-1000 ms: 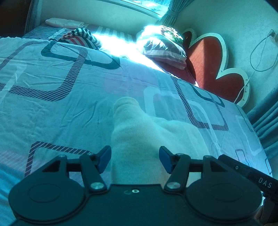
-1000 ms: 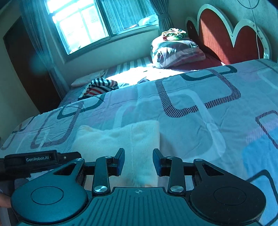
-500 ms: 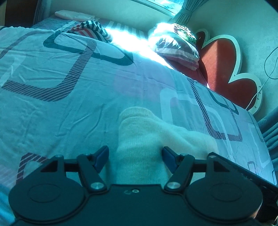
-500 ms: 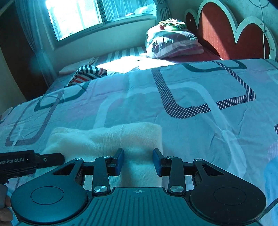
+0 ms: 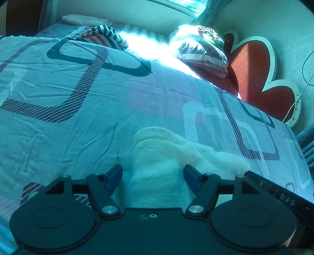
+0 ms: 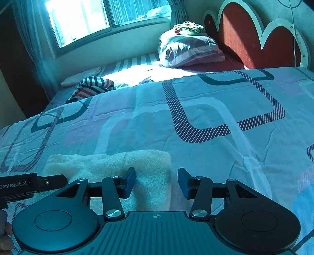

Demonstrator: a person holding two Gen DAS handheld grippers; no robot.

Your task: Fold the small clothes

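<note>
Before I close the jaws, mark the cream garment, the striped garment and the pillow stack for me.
cream garment (image 6: 149, 162): right wrist view, on its flat top near the right edge.
striped garment (image 6: 92, 86): right wrist view, on the crumpled middle.
pillow stack (image 6: 190, 51): right wrist view, on the front of the striped pillow.

bed: patterned bedspread (image 6: 196, 117) | headboard: red, heart-shaped, white-edged (image 6: 245, 37) | window (image 6: 88, 17): bright, curtained | sunlight: strip across far bed edge | pillow (image 6: 188, 51): striped, by headboard | walls: pale
</note>
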